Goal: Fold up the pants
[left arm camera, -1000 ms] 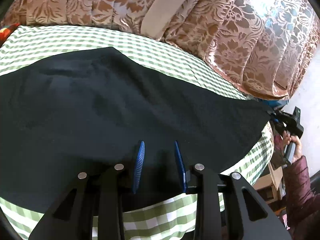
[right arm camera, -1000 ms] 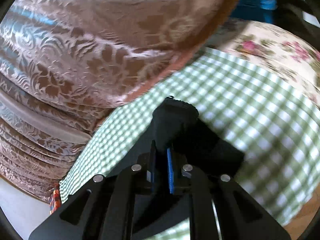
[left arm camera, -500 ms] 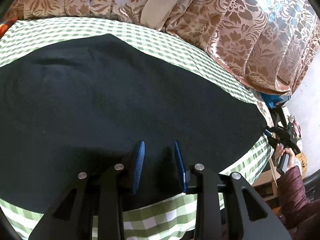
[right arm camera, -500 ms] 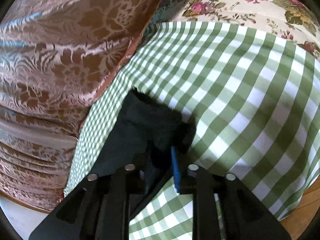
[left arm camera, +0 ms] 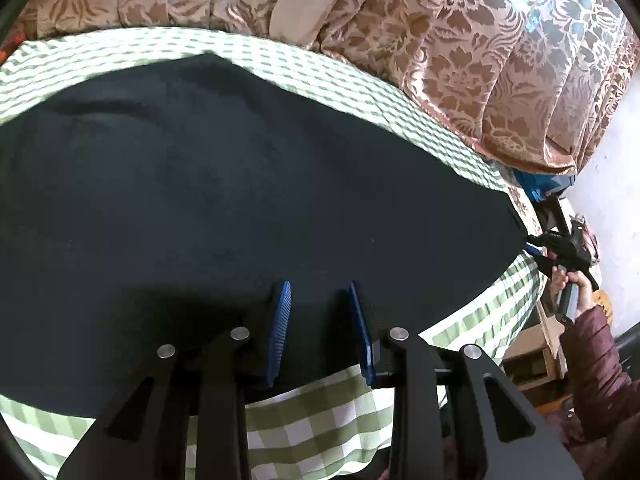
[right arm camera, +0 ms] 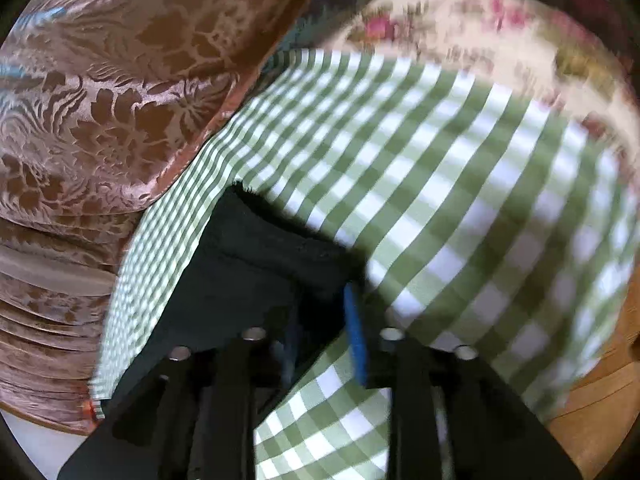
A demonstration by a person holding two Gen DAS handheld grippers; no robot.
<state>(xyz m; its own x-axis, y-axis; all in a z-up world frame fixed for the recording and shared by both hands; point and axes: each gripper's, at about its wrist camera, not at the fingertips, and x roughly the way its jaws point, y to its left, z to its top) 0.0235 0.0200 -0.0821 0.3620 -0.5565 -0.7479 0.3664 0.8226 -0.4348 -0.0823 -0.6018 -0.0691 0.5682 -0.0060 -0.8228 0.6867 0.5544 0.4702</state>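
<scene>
The black pants [left arm camera: 224, 200] lie spread flat over the green checked tablecloth [left arm camera: 312, 432]. My left gripper [left arm camera: 318, 298] is open, its blue pads just above the near edge of the pants, holding nothing. My right gripper [left arm camera: 538, 246] shows far right at the pants' end. In the right wrist view the right gripper [right arm camera: 320, 300] is open over the pants' hem [right arm camera: 256, 256], which lies flat on the cloth [right arm camera: 440, 184]. That view is blurred.
A brown floral curtain [left arm camera: 460, 52] hangs behind the table and shows in the right wrist view [right arm camera: 104, 92]. A floral cloth [right arm camera: 480, 24] lies past the checked one. A cardboard box [left arm camera: 536, 352] stands beyond the right table edge.
My right gripper lowered the pants' end onto the cloth and opened, letting go of it. The pants now lie flatter. My left gripper stayed open and hardly moved.
</scene>
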